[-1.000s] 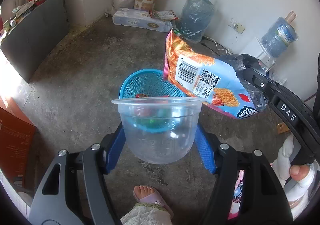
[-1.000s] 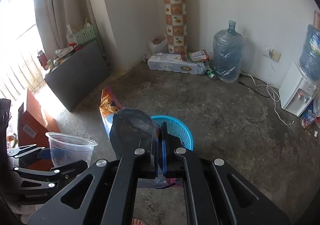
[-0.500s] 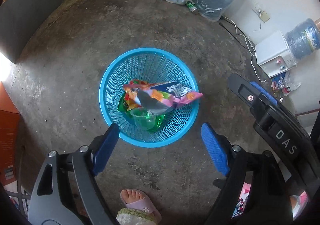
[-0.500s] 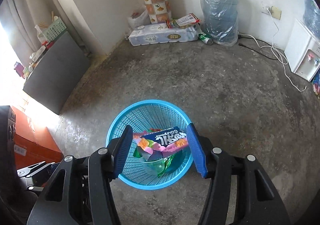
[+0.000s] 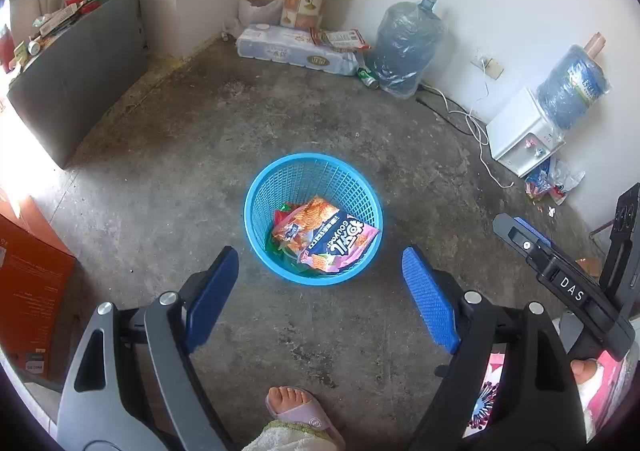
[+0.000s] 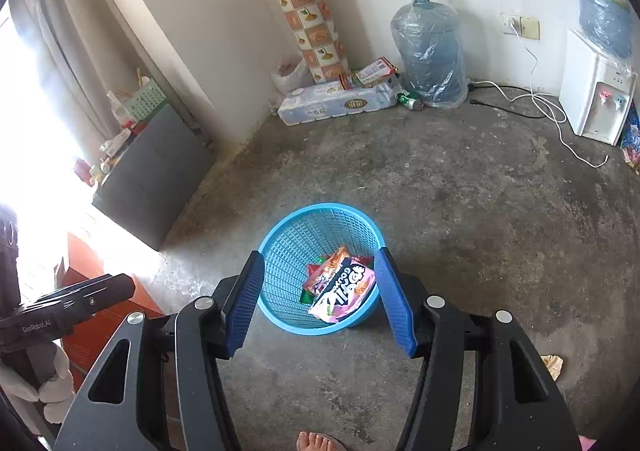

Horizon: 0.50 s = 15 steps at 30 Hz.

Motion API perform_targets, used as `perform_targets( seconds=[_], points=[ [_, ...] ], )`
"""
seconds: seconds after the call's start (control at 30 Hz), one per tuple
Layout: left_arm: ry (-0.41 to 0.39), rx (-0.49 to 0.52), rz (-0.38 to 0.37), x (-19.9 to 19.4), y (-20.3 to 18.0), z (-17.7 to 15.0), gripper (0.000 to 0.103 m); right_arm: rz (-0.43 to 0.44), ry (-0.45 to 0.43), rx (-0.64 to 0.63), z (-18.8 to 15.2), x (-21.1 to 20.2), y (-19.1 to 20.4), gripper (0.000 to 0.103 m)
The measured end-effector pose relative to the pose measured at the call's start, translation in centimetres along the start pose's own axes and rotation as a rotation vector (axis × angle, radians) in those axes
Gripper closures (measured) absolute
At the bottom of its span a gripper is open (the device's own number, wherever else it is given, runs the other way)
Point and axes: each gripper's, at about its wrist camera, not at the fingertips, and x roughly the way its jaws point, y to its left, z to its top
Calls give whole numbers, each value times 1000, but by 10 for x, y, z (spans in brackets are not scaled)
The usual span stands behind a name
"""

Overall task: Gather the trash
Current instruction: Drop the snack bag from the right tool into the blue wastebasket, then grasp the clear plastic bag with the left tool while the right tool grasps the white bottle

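**Both claws empty above the blue basket**

The blue mesh basket (image 5: 313,219) stands alone in the middle of a bare, stained concrete floor (image 5: 200,155), with open room on every side of it. Clutter keeps to the edges: a dark cabinet (image 5: 76,91) along the far-left wall, an orange cardboard box (image 5: 28,291) at the near left, a pack of paper rolls (image 5: 292,51) and a plastic-wrapped water jug (image 5: 404,47) in the far corner, and a white water dispenser (image 5: 524,135) at the far right with a cord trailing across the floor.

The left gripper (image 5: 320,287) has its ribbed blue pads spread wide with nothing between them. The right gripper (image 6: 318,299) also stands apart and empty, its jaws having just been opening; its pads frame the basket in the right wrist view.

The snack bag (image 5: 332,239), glossy pink and orange foil, lies crumpled inside the basket, leaning toward the near-right wall. Green and red wrappers beneath it are mostly covered and hard to identify. A sandalled foot (image 5: 296,407) is cut off at the near edge. More litter (image 5: 552,183) lies beside the dispenser, too small to make out.
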Motion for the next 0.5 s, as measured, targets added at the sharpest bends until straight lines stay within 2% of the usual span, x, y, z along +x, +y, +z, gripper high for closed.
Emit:
perform_targets(
  seconds=[0.17, 0.3, 0.5],
  points=[
    [-176, 56, 125, -88, 1, -41, 23, 60, -51, -60, -5, -56, 25, 38],
    [-257, -20, 132, -149, 21, -80, 23, 129, -71, -138, -11, -92, 55, 32],
    [-368, -119, 246, -230, 65, -156, 23, 254, -50, -309, -32, -127, 118, 27]
  ],
)
